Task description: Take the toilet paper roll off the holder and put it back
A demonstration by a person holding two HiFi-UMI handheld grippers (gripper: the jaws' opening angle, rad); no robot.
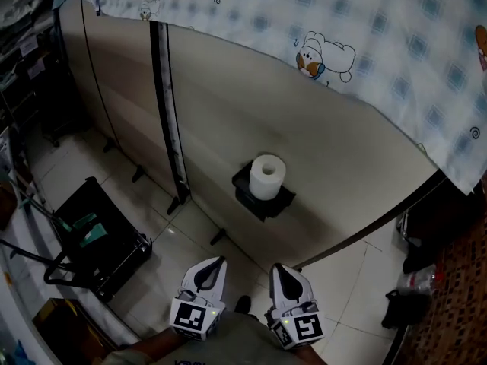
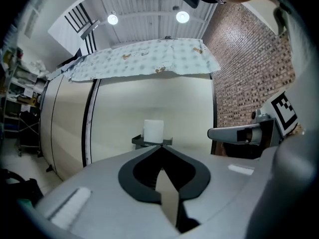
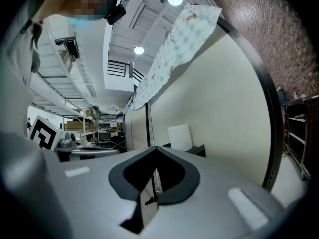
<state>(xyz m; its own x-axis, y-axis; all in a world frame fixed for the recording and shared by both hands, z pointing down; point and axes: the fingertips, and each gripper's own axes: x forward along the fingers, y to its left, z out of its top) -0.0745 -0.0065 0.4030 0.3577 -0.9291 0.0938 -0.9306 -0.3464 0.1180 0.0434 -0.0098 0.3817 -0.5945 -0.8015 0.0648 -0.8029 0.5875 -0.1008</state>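
A white toilet paper roll [image 1: 267, 176] stands upright on a black holder [image 1: 262, 196] fixed to a cream partition wall [image 1: 335, 158]. The left gripper view shows the roll [image 2: 153, 132] straight ahead on the holder [image 2: 151, 142]; the right gripper view shows the roll [image 3: 180, 137] ahead and a little right. My left gripper [image 1: 221, 260] and right gripper [image 1: 275, 266] are held close to my body, well short of the roll. Both are shut with nothing between the jaws.
A patterned blue-and-white cloth [image 1: 319, 36] hangs over the top of the partition. A black cart [image 1: 99, 238] stands on the tiled floor at the left. Dark bags [image 1: 415, 291] lie at the right by a brick wall [image 2: 246, 78]. Shelving [image 3: 75, 128] fills the far left.
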